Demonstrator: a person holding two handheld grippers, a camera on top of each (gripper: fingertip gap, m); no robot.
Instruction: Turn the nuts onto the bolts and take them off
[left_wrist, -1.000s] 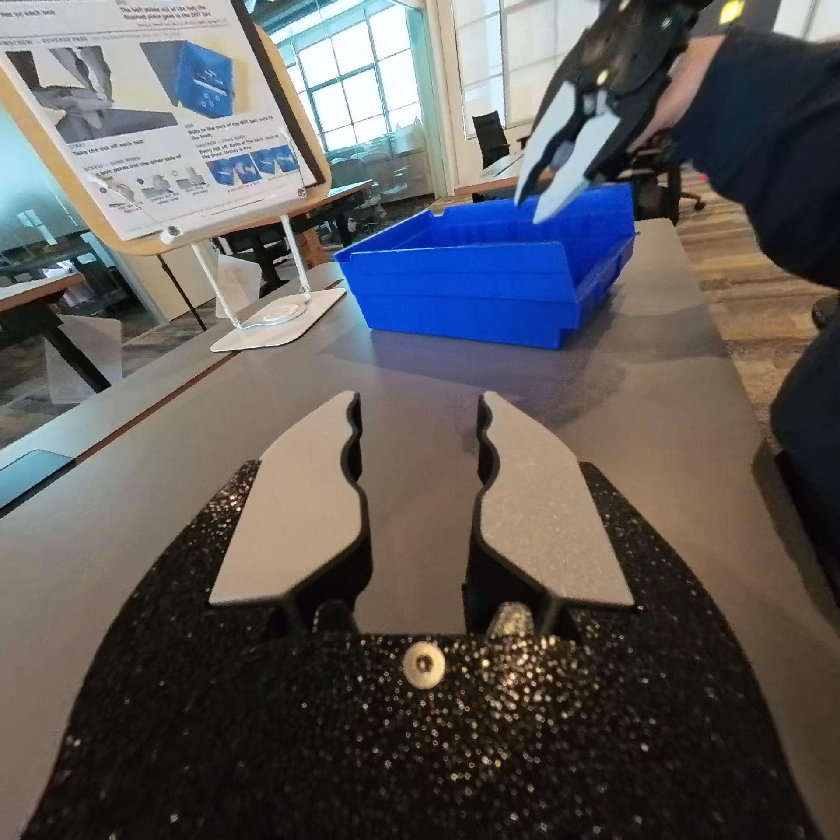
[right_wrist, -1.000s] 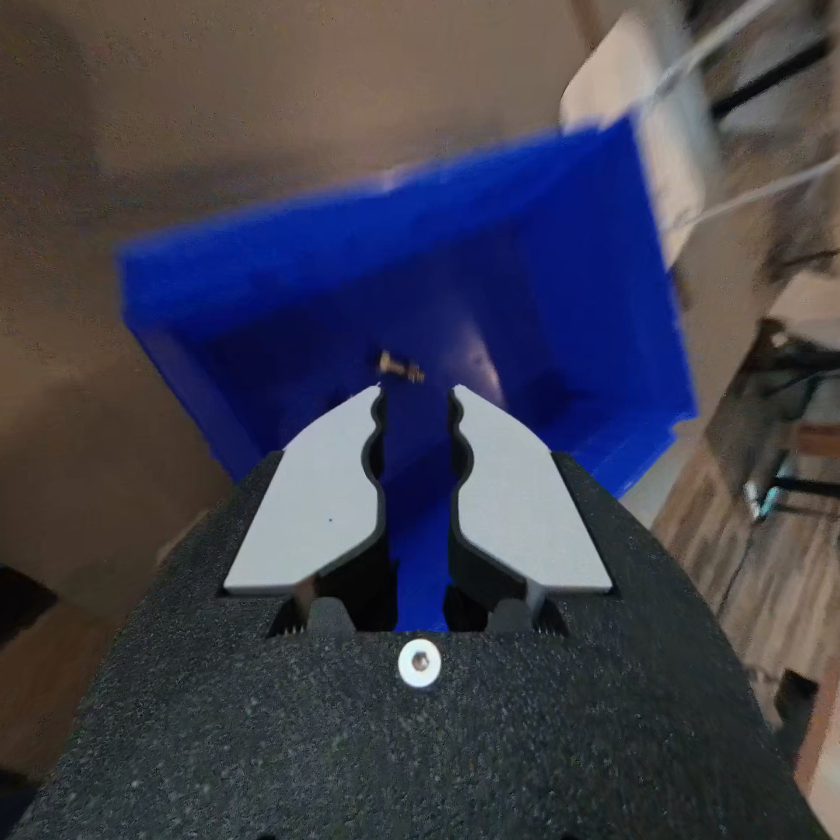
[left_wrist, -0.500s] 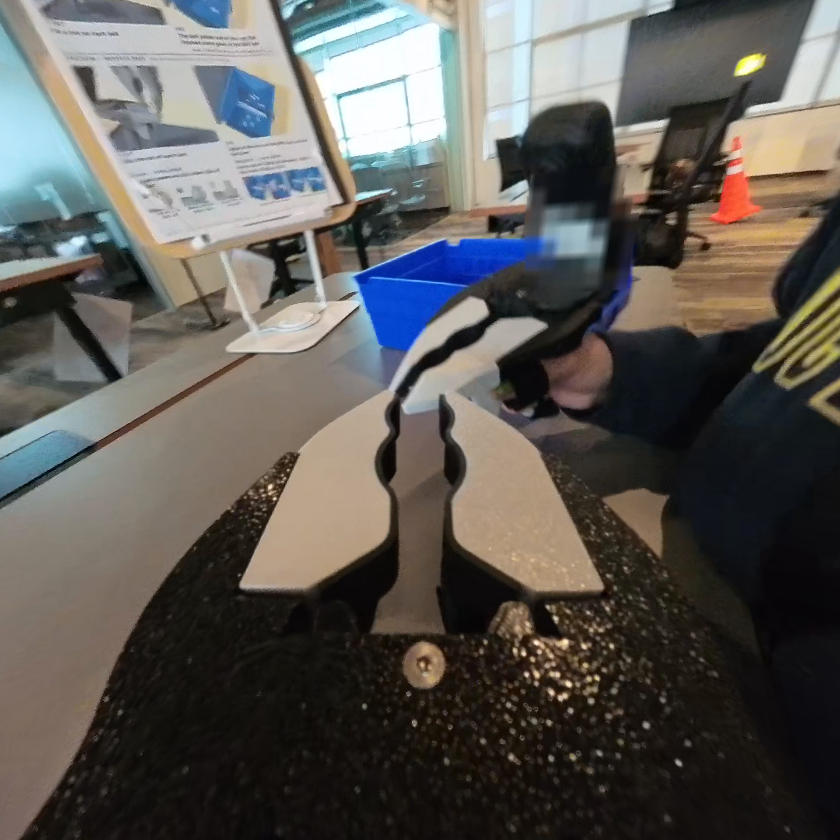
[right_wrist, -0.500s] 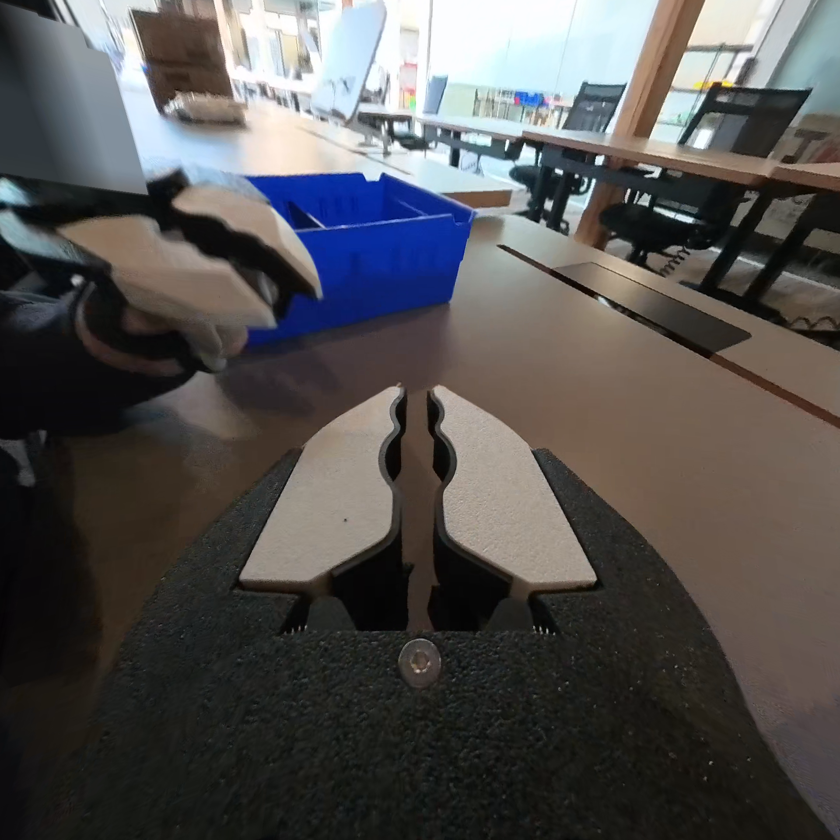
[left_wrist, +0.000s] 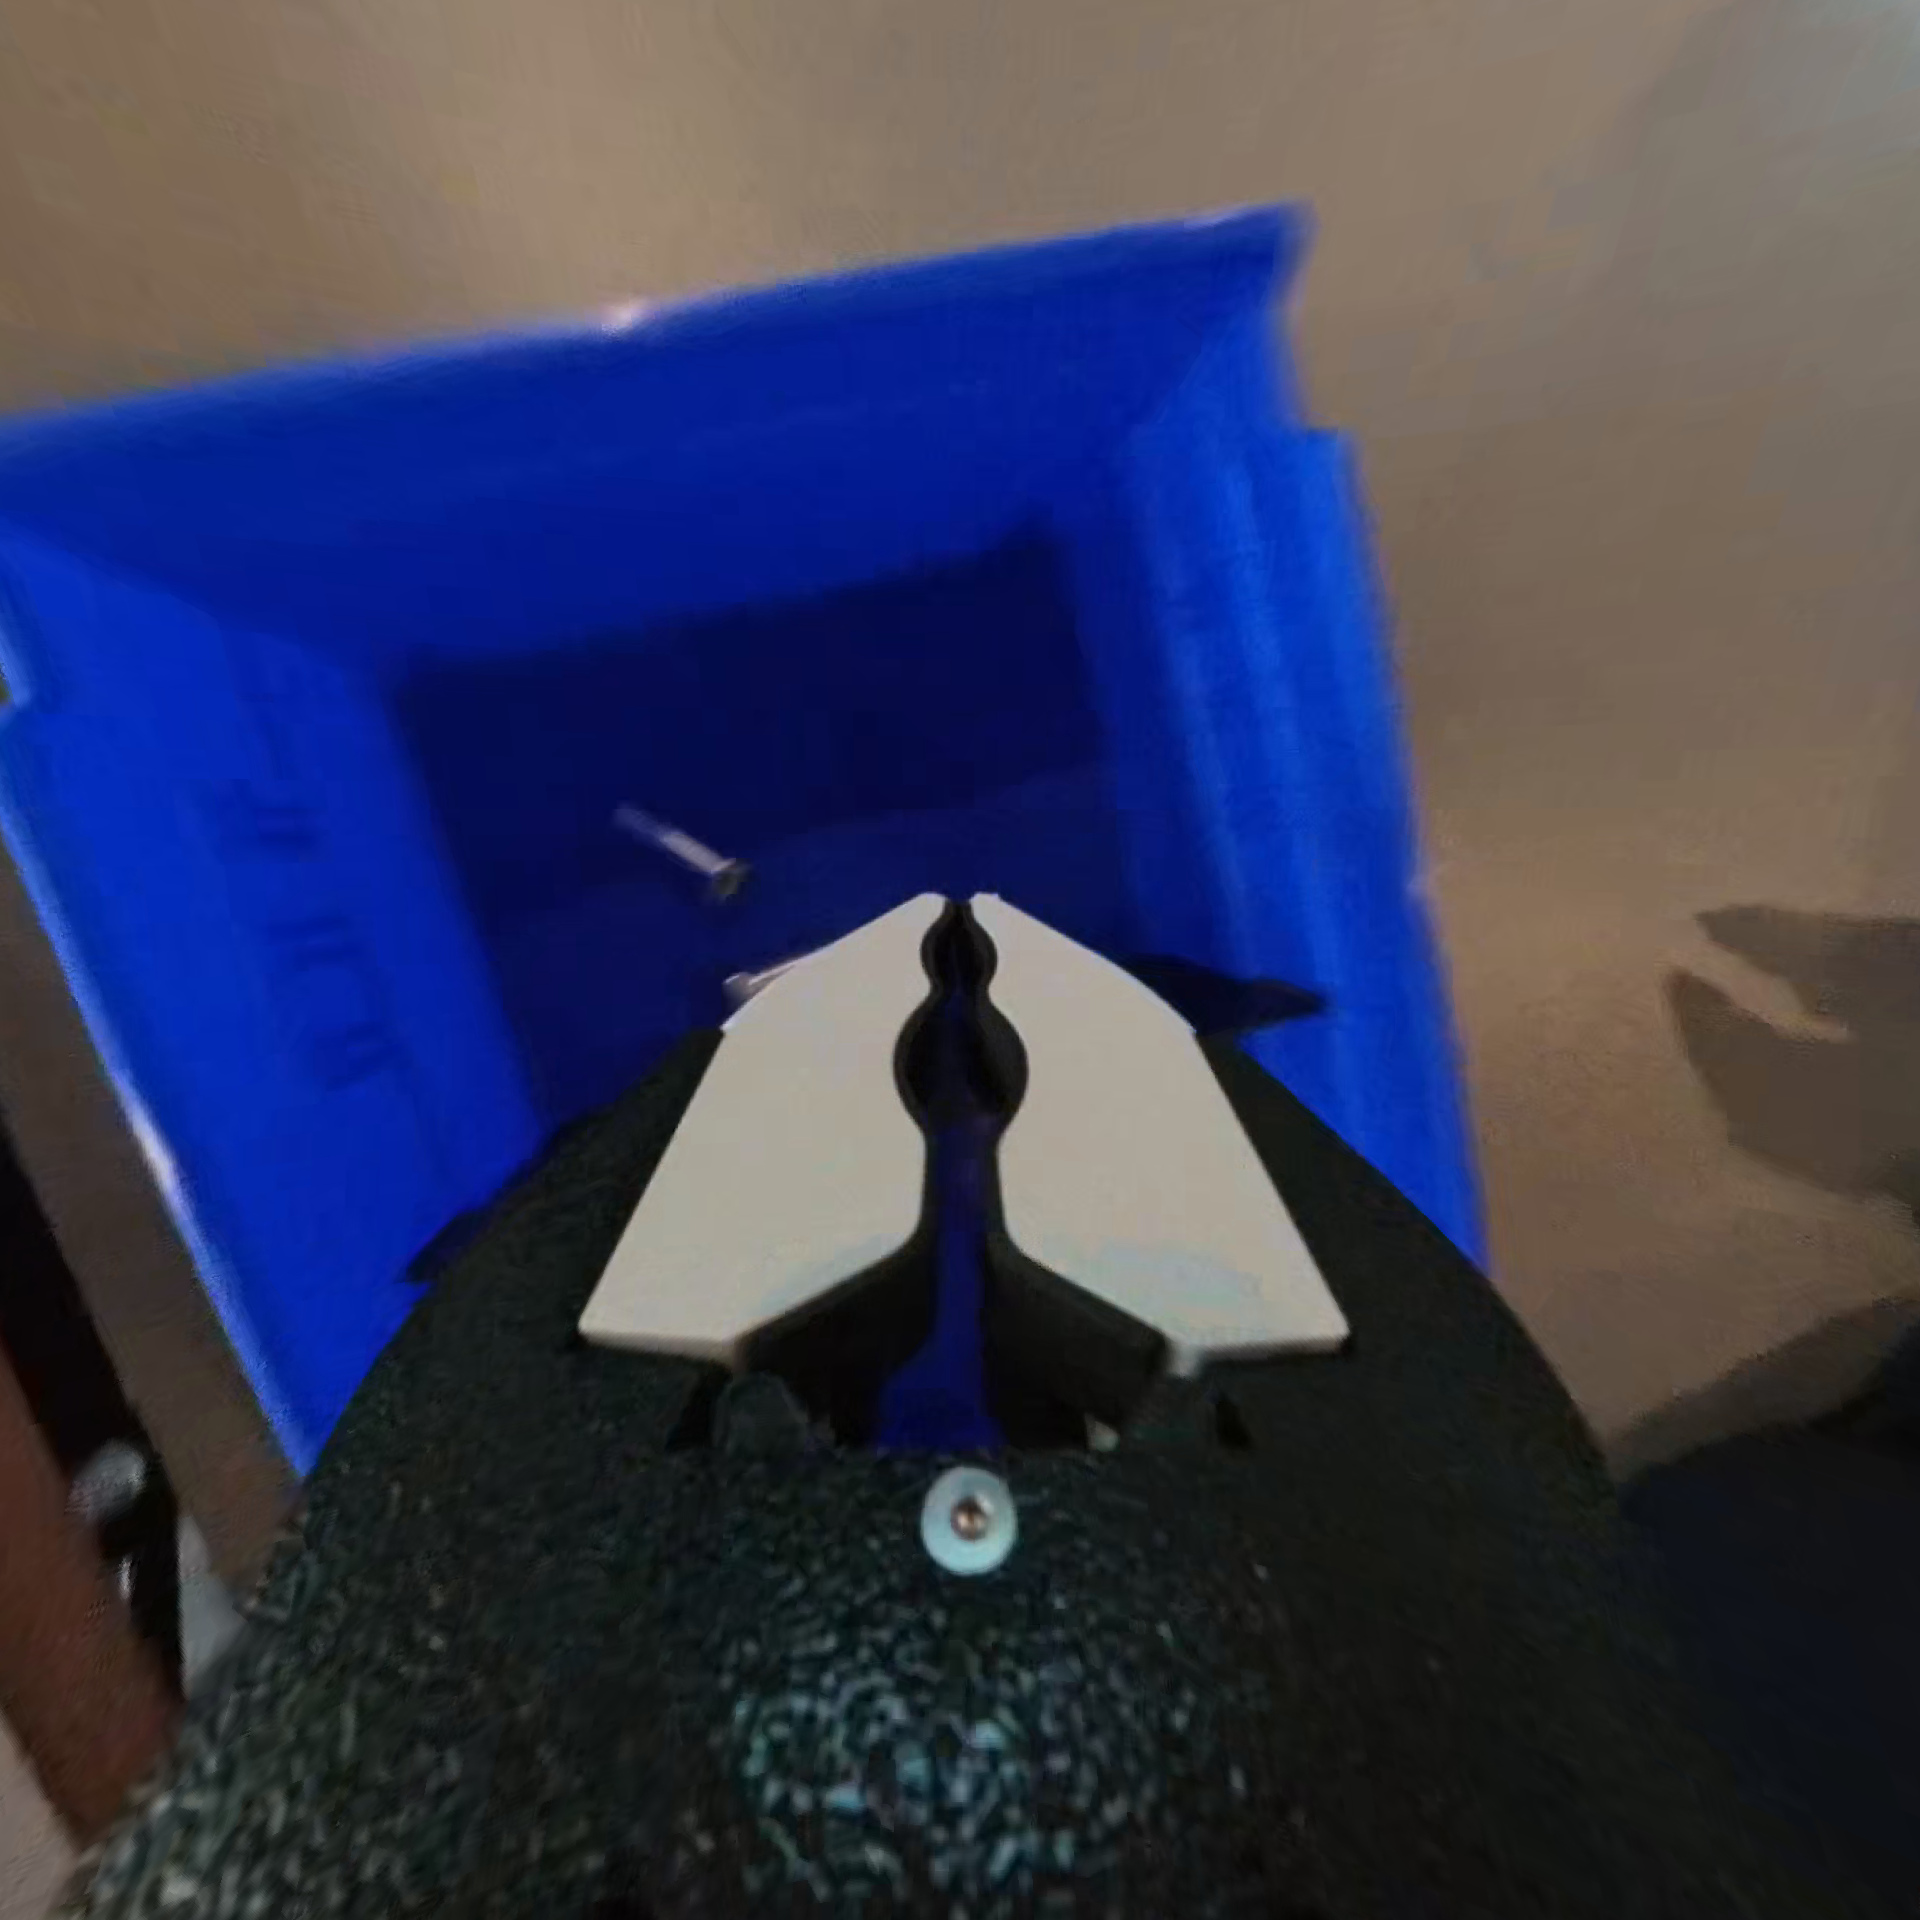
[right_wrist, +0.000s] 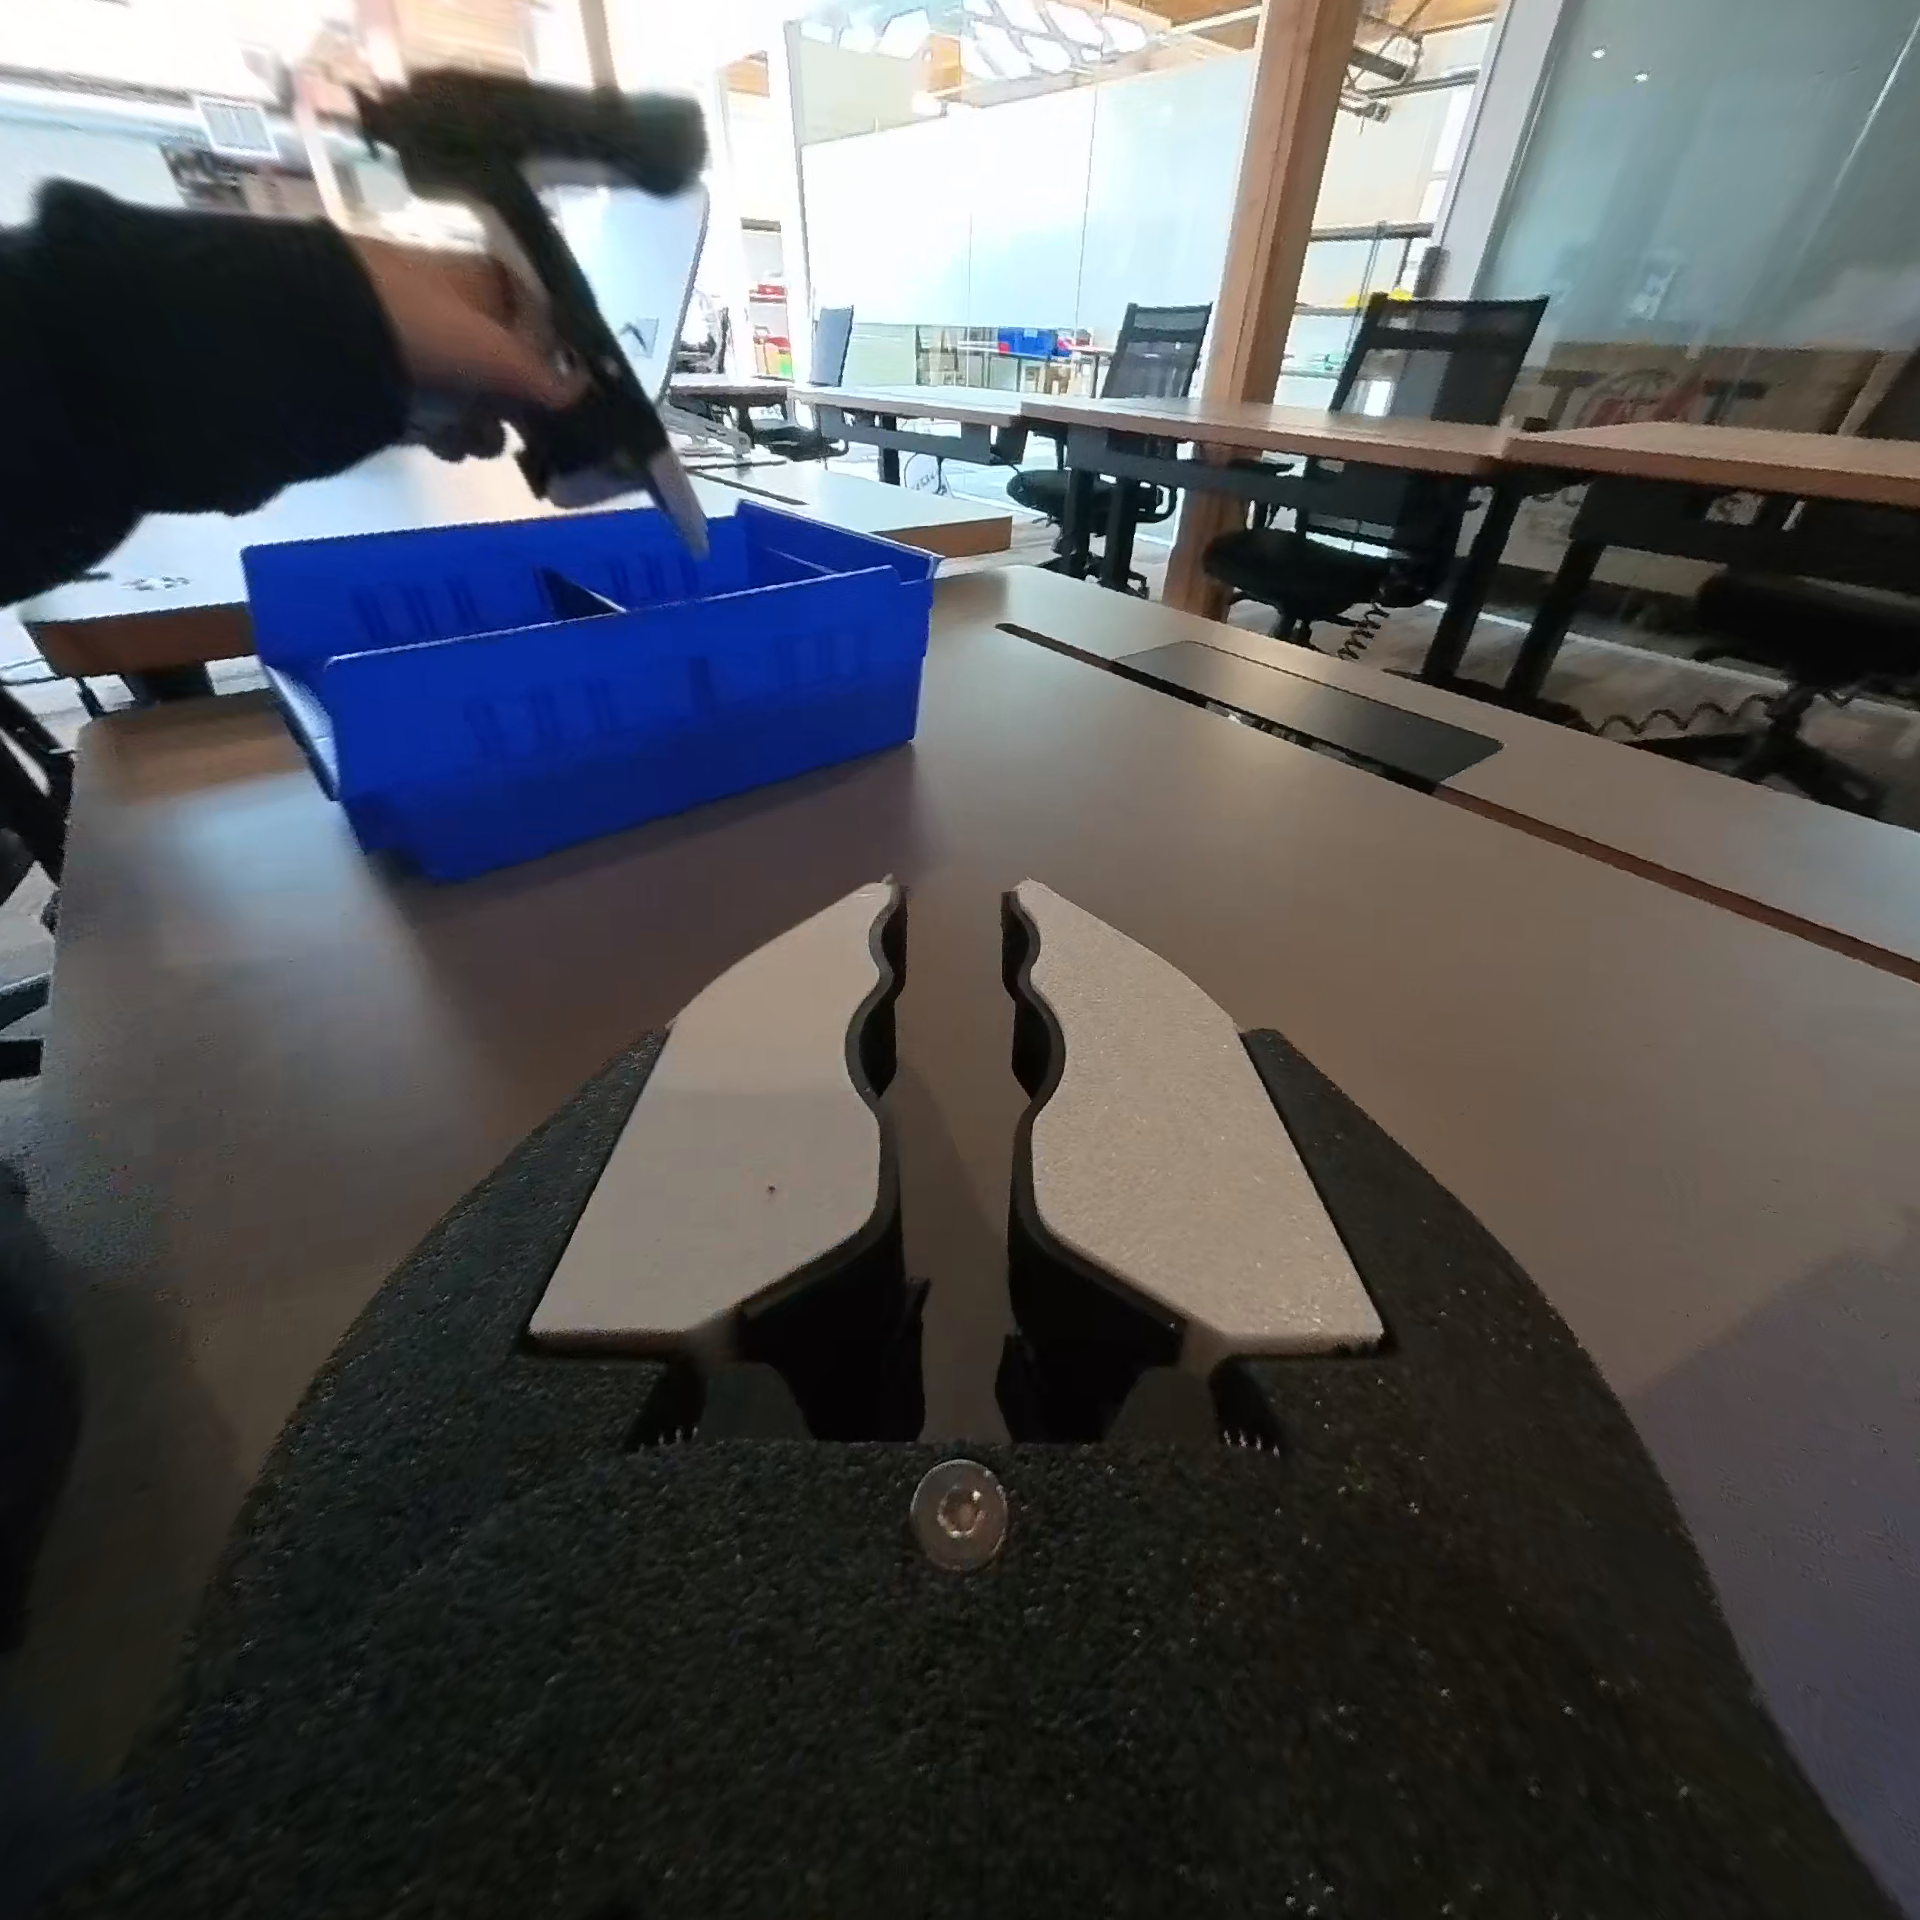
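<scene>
A silver bolt (left_wrist: 681, 854) lay loose on the floor of the blue bin (left_wrist: 665, 499), in one compartment, tilted with its head toward me. A second bit of silver metal (left_wrist: 756, 979) showed just beside my left gripper's fingers, half hidden by them; the blur kept me from telling what it was.

My left gripper (left_wrist: 961, 902) pointed down into that bin, over its floor, with its fingertips touching at the very end and only the scalloped hollows gaping behind them. It held nothing that I could see. From the right wrist view, the same left gripper (right_wrist: 688, 520) dipped past the bin's rim (right_wrist: 623, 613), my hand (right_wrist: 488, 332) and dark sleeve (right_wrist: 187, 364) behind it, all smeared with motion.

My right gripper (right_wrist: 951, 904) hovered low over the brown tabletop (right_wrist: 1351, 935), well apart from the bin, its fingers parted by a narrow gap and empty.

The bin sat on the tabletop, with a divider (right_wrist: 577, 601) visible inside. Beyond it stood other desks (right_wrist: 1299, 421) and black office chairs (right_wrist: 1382, 499).
</scene>
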